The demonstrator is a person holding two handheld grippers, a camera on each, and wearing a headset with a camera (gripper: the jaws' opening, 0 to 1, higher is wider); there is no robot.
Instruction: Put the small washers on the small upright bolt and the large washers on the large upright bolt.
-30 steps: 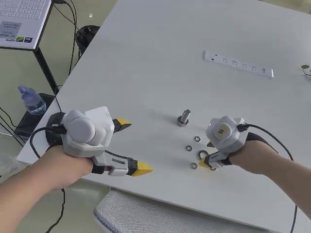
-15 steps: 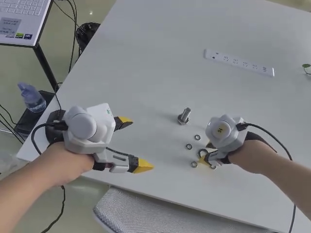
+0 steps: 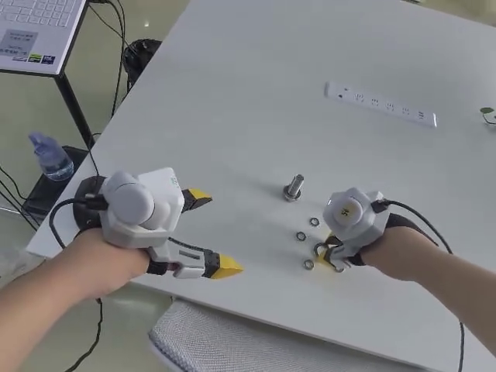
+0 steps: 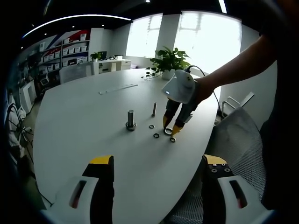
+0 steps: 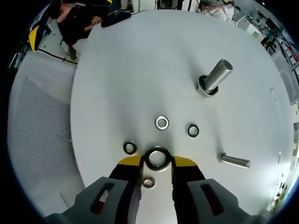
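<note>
large washer lies between the nearly closed tips of the right hand-held gripper; grip unclear. left hand-held gripper gapes wide, empty.

No text can be read: the stickers on the laptop and the round yellow label on the right tool are too blurred.

An office: long white table, mesh chair, potted plant, stocked shelves, laptop.
</note>
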